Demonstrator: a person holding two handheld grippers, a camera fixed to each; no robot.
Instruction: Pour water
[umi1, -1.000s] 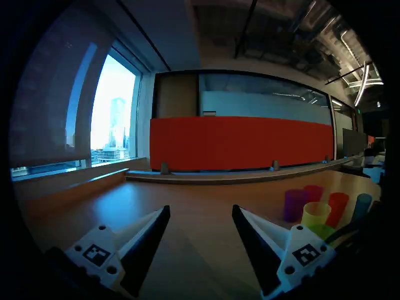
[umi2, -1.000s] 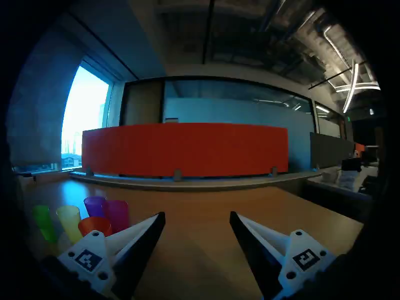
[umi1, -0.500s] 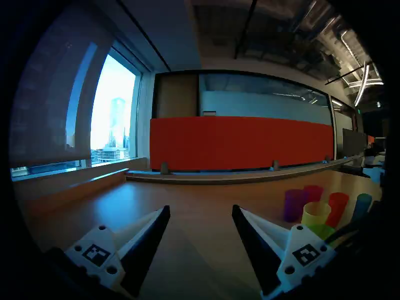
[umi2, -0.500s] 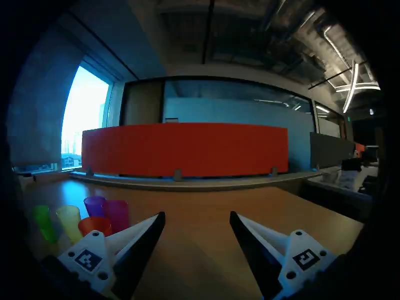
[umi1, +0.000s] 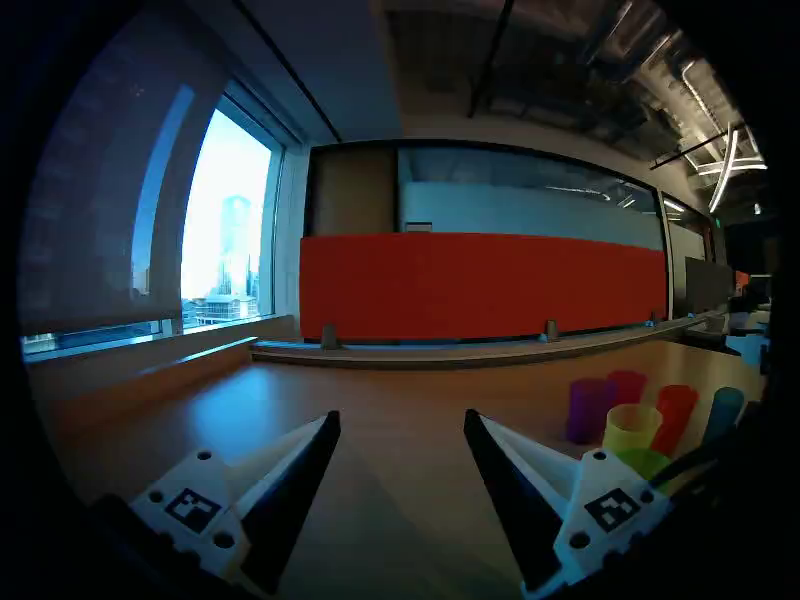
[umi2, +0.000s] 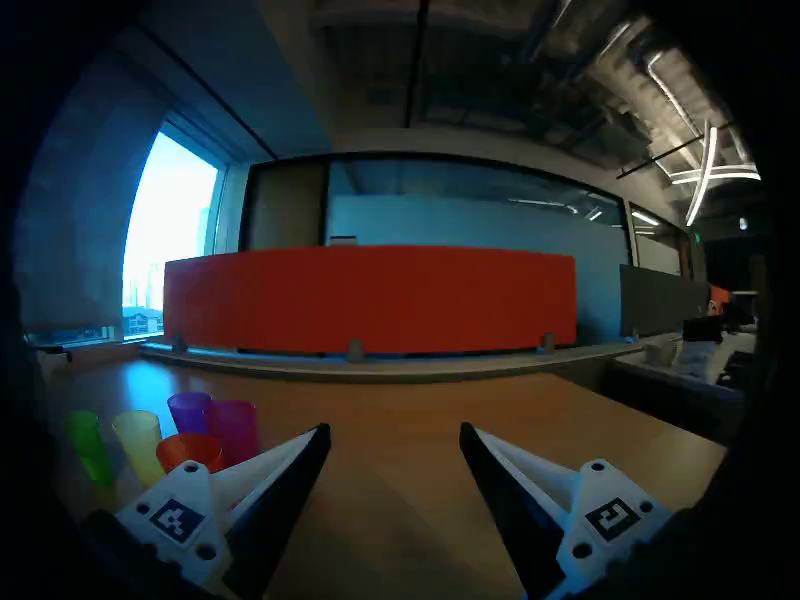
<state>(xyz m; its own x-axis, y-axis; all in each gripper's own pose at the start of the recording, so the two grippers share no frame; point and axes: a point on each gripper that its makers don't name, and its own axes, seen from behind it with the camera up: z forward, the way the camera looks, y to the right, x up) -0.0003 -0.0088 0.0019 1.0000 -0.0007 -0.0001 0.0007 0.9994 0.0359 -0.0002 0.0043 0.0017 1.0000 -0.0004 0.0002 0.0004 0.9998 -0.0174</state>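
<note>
Several coloured plastic cups stand together on the wooden table. In the left gripper view they sit at the right: a purple cup (umi1: 589, 408), a magenta cup (umi1: 628, 386), a yellow cup (umi1: 632, 428), a red cup (umi1: 676, 414) and a blue cup (umi1: 723, 411). My left gripper (umi1: 400, 430) is open, low over the table, with nothing between its fingers. In the right gripper view the cups are at the left: green cup (umi2: 88, 445), yellow cup (umi2: 140, 442), purple cup (umi2: 188, 411), magenta cup (umi2: 233, 428), red cup (umi2: 189, 451). My right gripper (umi2: 393, 440) is open and holds nothing.
A red partition (umi1: 480, 285) runs along the far edge of the wooden table (umi1: 400, 400). A bright window (umi1: 225, 240) is at the left. Another desk with dark items (umi2: 700, 350) stands to the right in the right gripper view.
</note>
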